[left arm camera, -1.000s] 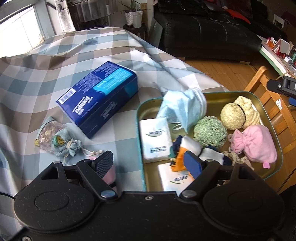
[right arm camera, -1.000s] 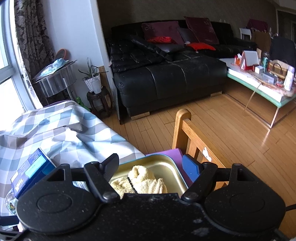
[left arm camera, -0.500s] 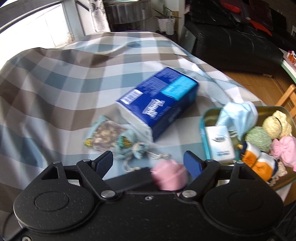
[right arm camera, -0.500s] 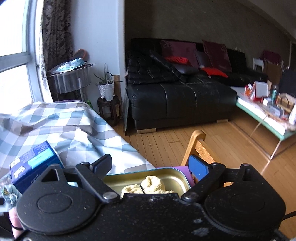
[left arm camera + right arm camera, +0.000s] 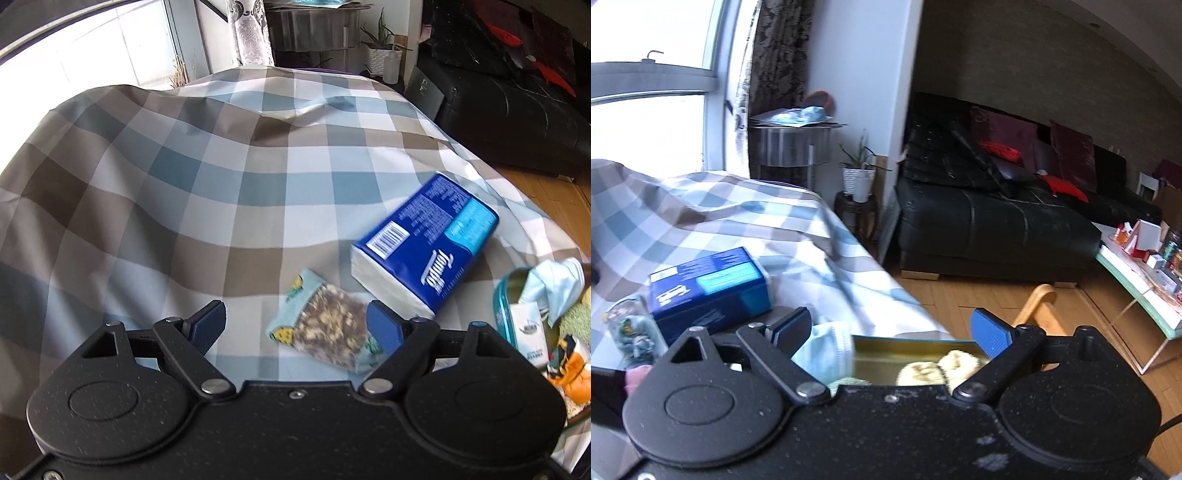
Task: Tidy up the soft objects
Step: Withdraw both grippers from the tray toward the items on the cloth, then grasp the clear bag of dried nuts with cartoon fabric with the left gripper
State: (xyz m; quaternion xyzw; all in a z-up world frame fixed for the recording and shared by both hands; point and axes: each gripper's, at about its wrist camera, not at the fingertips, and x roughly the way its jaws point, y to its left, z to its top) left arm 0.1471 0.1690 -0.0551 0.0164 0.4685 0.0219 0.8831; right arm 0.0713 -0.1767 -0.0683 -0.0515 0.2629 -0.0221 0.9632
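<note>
A small patterned cloth pouch (image 5: 325,332) lies on the checked tablecloth (image 5: 221,177), just inside my open left gripper's (image 5: 301,326) right finger. A blue tissue pack (image 5: 424,243) lies beyond it to the right. The teal tin tray (image 5: 503,317) at the far right holds a light blue face mask (image 5: 554,284), a white tissue packet (image 5: 530,328), a green ball and an orange-and-white sock. My right gripper (image 5: 892,332) is open and empty above the tray (image 5: 905,349), where the mask (image 5: 827,350) and a cream knitted item (image 5: 942,367) show. The tissue pack (image 5: 709,284) and pouch (image 5: 633,332) lie to its left.
The table's right edge drops to a wooden floor (image 5: 997,295). A wooden chair back (image 5: 1039,306) stands beside the tray. A black sofa (image 5: 990,221) and a cluttered side table (image 5: 1145,266) are beyond. A window (image 5: 92,62) is behind the table.
My left gripper has swung left, away from the tray, and now faces the pouch and open tablecloth. The right gripper has turned left, bringing the tissue pack and mask into its view.
</note>
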